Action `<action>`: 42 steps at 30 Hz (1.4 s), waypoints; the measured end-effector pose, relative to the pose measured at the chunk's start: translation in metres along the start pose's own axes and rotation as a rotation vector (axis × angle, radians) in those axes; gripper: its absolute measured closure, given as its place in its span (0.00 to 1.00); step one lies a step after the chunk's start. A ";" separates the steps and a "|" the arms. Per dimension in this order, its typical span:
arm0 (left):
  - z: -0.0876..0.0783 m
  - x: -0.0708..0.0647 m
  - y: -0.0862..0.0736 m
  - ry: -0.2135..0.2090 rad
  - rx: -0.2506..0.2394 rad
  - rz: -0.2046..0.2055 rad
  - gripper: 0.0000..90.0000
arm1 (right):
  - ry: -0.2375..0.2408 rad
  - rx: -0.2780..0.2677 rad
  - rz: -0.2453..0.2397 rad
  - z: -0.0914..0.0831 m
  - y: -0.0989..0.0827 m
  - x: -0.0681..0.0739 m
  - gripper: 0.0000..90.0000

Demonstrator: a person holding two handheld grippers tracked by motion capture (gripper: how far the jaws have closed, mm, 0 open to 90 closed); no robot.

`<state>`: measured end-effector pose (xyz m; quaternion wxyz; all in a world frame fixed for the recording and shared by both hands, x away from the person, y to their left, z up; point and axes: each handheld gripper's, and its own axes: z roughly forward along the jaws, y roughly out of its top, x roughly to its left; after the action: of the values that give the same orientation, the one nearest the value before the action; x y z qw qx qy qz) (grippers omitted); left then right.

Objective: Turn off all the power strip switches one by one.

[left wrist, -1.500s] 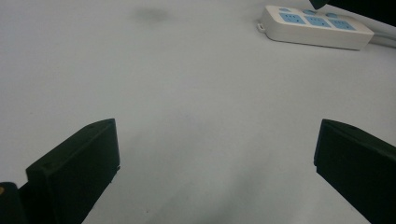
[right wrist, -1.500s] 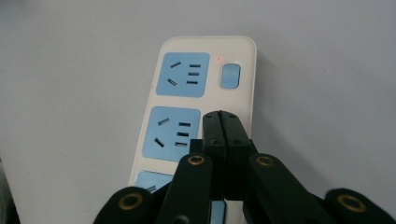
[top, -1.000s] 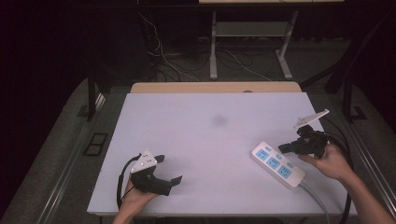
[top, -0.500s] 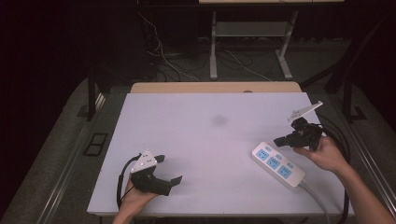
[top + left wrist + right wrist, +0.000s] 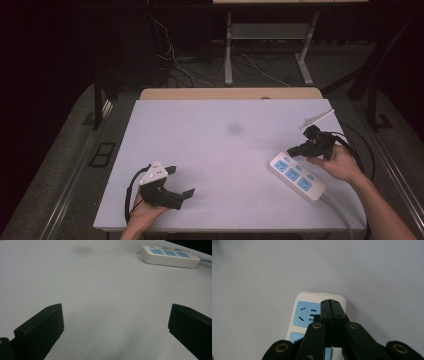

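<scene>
A white power strip (image 5: 298,177) with blue socket faces lies near the table's right edge, its cable running off toward the front. My right gripper (image 5: 292,150) hovers just above the strip's far end, jaws pressed together with nothing between them; in the right gripper view its tips (image 5: 330,305) hang over the first blue socket of the power strip (image 5: 307,313). My left gripper (image 5: 182,199) rests at the front left of the table, jaws wide apart and empty. The left gripper view shows the power strip (image 5: 170,257) far off at the top right.
The white table (image 5: 220,150) has a faint grey smudge (image 5: 235,129) near its middle. Beyond its wooden far edge stand metal frame legs (image 5: 228,47) and loose floor cables. Black cables loop by the right hand.
My right gripper has risen and shifted slightly toward the far end of the power strip. The left gripper has stayed where it was.
</scene>
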<state>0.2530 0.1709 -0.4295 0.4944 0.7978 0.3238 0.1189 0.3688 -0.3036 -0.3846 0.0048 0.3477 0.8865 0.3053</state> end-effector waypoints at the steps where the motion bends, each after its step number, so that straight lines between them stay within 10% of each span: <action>1: 0.000 0.000 0.000 0.000 0.000 0.000 0.00 | 0.000 0.003 0.000 0.001 0.000 0.000 1.00; 42: 0.000 -0.001 0.001 -0.001 0.003 0.011 0.00 | 0.014 0.035 0.004 0.026 -0.005 -0.005 1.00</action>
<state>0.2525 0.1699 -0.4290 0.4928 0.8004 0.3193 0.1206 0.3750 -0.2955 -0.4098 -0.0079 0.3473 0.8910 0.2923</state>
